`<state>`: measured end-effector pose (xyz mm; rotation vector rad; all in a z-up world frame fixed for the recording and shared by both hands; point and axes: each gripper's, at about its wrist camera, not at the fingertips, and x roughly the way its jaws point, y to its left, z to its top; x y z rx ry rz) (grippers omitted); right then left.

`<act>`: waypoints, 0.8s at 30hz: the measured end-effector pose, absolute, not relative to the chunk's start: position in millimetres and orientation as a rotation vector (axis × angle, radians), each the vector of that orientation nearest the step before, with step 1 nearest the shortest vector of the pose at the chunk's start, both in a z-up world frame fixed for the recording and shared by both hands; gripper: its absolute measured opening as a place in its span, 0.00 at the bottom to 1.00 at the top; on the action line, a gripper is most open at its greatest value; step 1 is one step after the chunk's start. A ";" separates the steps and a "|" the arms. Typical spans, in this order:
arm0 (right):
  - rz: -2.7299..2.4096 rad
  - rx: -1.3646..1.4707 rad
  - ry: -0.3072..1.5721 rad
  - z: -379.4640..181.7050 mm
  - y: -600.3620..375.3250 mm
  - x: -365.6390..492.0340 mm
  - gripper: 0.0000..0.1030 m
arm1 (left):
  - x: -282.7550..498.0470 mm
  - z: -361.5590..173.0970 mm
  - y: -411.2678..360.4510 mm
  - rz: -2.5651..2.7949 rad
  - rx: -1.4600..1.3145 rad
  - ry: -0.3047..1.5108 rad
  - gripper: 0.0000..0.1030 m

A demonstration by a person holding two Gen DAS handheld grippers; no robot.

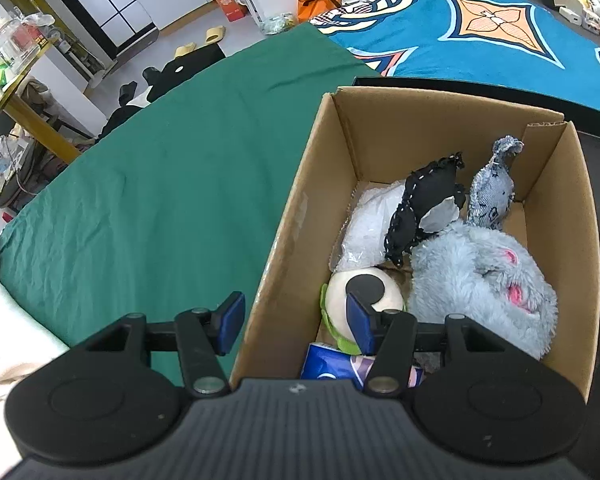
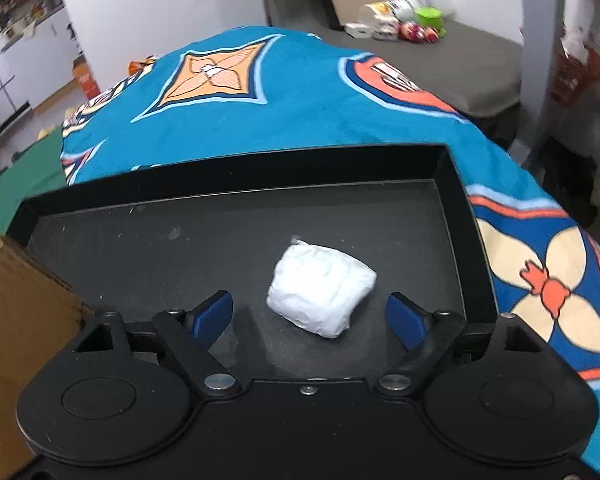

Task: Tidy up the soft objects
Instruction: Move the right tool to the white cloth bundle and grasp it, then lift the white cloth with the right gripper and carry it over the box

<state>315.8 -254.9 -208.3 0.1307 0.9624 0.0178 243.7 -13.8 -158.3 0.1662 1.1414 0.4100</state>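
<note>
A cardboard box (image 1: pixel 432 120) holds several soft things: a fluffy grey-blue plush (image 1: pixel 484 280), a denim pouch (image 1: pixel 494 192), a black-and-white cloth piece (image 1: pixel 424 208), a white wrapped bundle (image 1: pixel 364 228), a round white plush with a black patch (image 1: pixel 388 296) and a blue packet (image 1: pixel 332 364). My left gripper (image 1: pixel 296 320) stands open astride the box's left wall, one finger outside and one inside above the round plush. In the right wrist view a white soft bundle (image 2: pixel 320 296) lies in a black tray (image 2: pixel 464 240). My right gripper (image 2: pixel 309 316) is open around its near end, pads apart from it.
The box and tray rest on a bed with a green cloth (image 1: pixel 160 168) and a blue patterned blanket (image 2: pixel 300 112). The box corner (image 2: pixel 16 300) sits at the tray's left. Slippers and boxes lie on the floor (image 1: pixel 204 40); small items crowd a grey surface (image 2: pixel 404 20) behind.
</note>
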 end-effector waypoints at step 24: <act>0.043 0.142 0.847 -168.1 -264.0 292.2 0.41 | 231.5 -148.9 -8.6 0.390 0.192 1.133 0.53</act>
